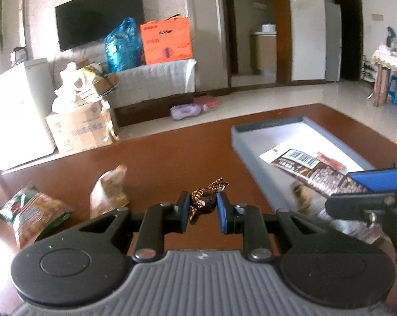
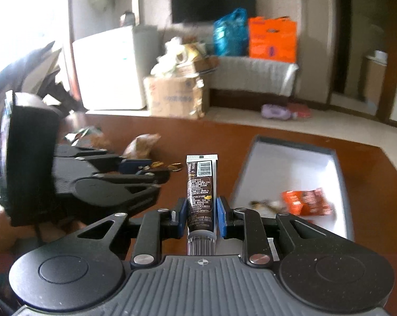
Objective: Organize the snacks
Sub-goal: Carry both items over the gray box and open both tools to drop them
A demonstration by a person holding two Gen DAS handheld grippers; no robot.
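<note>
My left gripper (image 1: 201, 209) is shut on a brown and gold wrapped candy (image 1: 205, 197) above the brown table. My right gripper (image 2: 201, 214) is shut on a long dark brown snack packet (image 2: 200, 189) with a barcode, held upright. In the left wrist view that packet (image 1: 314, 172) reaches over the grey tray (image 1: 253, 158) from the right. The tray (image 2: 340, 168) has a white floor and holds an orange-red packet (image 2: 306, 201) and a small gold-wrapped candy (image 2: 263, 204). The left gripper (image 2: 145, 169) with its candy shows left of the packet in the right wrist view.
On the table to the left lie a tan crumpled bag (image 1: 110, 191) and a green and orange snack bag (image 1: 31, 214). Beyond the table are cardboard boxes (image 1: 80, 129), a white appliance (image 1: 16, 115), a covered bench and a wall TV.
</note>
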